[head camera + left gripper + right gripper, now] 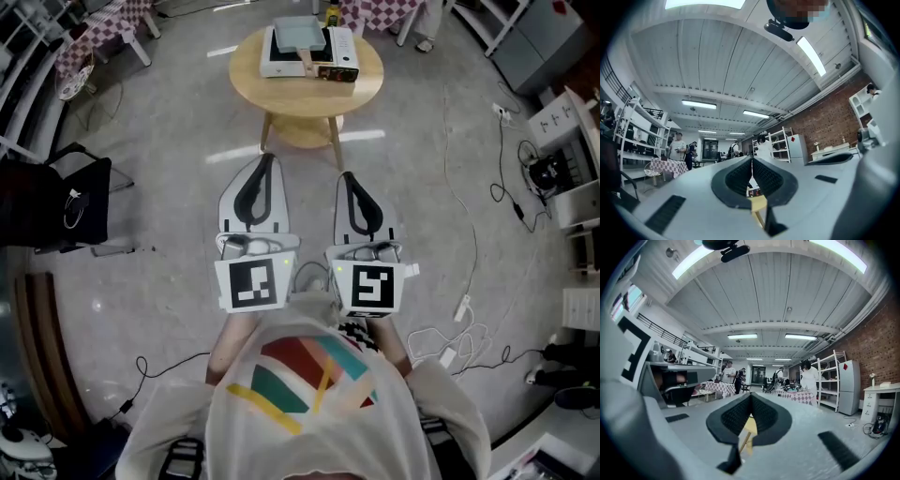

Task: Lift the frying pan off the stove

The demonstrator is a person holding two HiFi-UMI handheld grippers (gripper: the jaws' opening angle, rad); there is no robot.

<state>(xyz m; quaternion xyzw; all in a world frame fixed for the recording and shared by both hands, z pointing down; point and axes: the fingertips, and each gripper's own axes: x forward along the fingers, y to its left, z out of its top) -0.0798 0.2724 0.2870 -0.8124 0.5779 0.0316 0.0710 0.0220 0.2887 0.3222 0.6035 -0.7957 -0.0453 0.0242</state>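
Ahead, square grey frying pan (298, 35) tops stove (342, 45); left gripper (267, 158), right gripper (347, 176) clenched.

Frying pan (296, 34): grey, squarish, shallow, sitting flat on the stove (342, 45), top centre of the head view. Its handle points down-frame over the stove's front edge. Stove: white boxy tabletop unit with a dark control strip at lower right, on a round wooden table (246, 82).

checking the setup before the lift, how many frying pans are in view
1: a square grey frying pan sits on the white stove on the round wooden table, top of the head view. No other shows.
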